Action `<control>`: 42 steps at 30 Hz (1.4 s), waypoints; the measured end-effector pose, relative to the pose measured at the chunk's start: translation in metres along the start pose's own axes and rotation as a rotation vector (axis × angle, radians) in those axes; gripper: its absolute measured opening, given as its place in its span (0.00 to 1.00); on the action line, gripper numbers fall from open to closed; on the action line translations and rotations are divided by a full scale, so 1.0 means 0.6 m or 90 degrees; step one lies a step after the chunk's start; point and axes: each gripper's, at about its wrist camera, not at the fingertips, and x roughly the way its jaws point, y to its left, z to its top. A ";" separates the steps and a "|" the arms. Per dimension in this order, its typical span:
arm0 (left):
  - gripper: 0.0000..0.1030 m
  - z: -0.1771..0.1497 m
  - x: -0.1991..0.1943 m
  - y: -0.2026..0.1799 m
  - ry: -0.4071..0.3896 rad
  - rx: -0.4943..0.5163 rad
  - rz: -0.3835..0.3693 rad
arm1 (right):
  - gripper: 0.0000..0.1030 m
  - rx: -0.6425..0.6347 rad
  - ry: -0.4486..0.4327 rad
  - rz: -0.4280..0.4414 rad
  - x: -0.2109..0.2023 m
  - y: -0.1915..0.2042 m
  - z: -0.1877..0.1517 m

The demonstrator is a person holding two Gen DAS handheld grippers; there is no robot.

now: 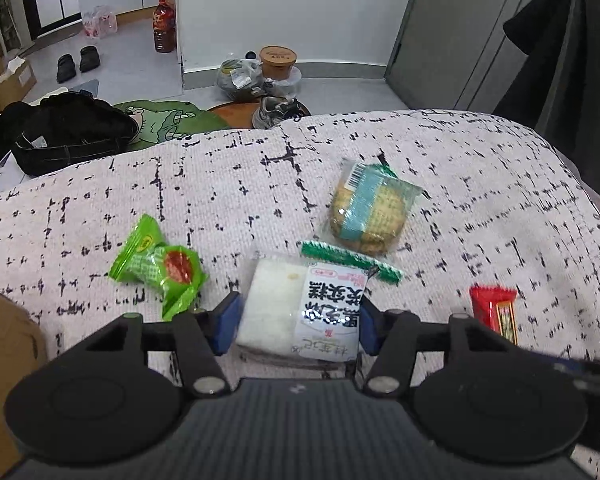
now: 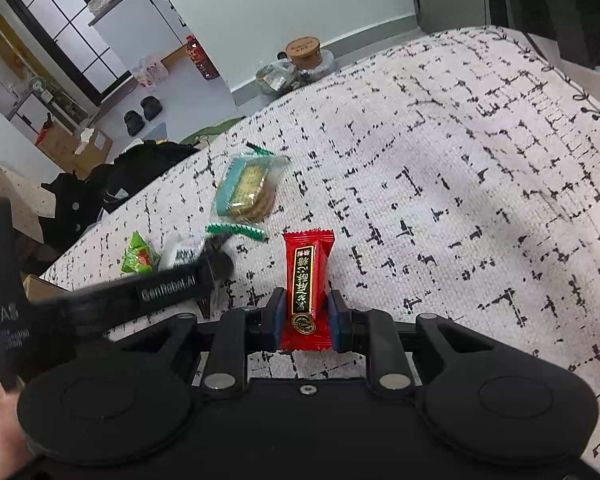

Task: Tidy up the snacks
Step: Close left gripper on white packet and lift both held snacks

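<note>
A: White black-flecked woven bed cover; left gripper?
B: Jaws bracketing white clear-wrapped rice cake packet, contact unclear.
A: Right gripper?
B: Jaws pinching upright glossy red candy wrapper, gold lettering.

White cloth-covered surface with black dashes, bearing green wrapped snack, biscuit pack, white rice-cake pack

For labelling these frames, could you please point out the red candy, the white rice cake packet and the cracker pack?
red candy (image 2: 308,280), right wrist view, middle of wrapper.
white rice cake packet (image 1: 300,312), left wrist view, centre of packet.
cracker pack (image 1: 370,210), left wrist view, on the crackers.
</note>
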 end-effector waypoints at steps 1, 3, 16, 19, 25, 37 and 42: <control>0.55 -0.003 -0.006 -0.001 -0.001 0.002 -0.001 | 0.21 0.001 -0.004 0.000 -0.003 0.001 0.000; 0.55 -0.010 -0.020 0.000 -0.004 0.003 0.000 | 0.21 0.002 -0.011 0.001 -0.009 0.004 0.001; 0.55 -0.026 -0.133 0.016 -0.062 -0.008 0.000 | 0.21 -0.011 -0.044 0.020 -0.046 0.045 -0.008; 0.55 -0.030 -0.154 0.026 -0.072 -0.017 0.002 | 0.21 -0.017 -0.052 0.026 -0.055 0.059 -0.010; 0.55 -0.038 -0.188 0.047 -0.094 -0.033 0.009 | 0.21 -0.031 -0.064 0.034 -0.069 0.087 -0.015; 0.55 -0.049 -0.247 0.084 -0.136 -0.064 0.016 | 0.21 -0.060 -0.086 0.058 -0.097 0.136 -0.025; 0.55 -0.051 -0.271 0.095 -0.156 -0.074 0.023 | 0.21 -0.071 -0.096 0.070 -0.110 0.155 -0.030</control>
